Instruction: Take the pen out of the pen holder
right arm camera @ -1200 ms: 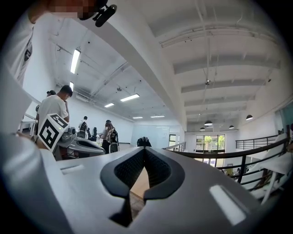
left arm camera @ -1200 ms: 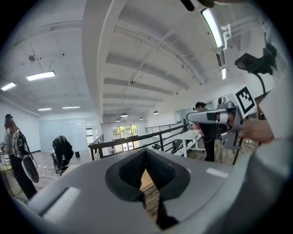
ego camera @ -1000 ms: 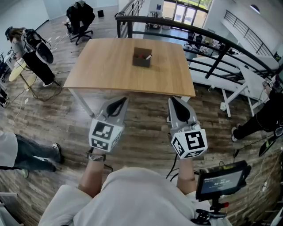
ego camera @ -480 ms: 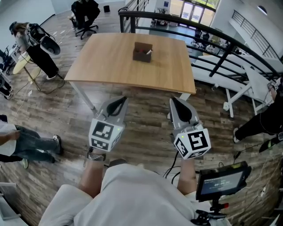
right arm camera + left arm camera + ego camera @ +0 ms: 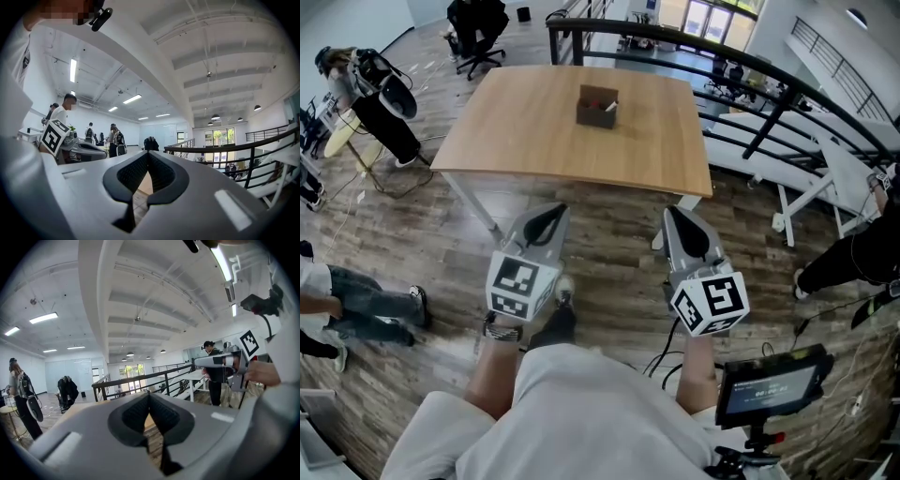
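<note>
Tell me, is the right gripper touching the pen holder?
Apart. The head view shows the right gripper over the wooden floor, short of the table, with the pen holder far off on the tabletop.

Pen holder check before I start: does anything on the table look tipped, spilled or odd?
Nothing stands out. The pen holder stands upright toward the far side of the table, with a pen in it.

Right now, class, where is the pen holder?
In the head view, the pen holder stands on the table, toward its far edge and roughly centred, with the railing behind.
</note>
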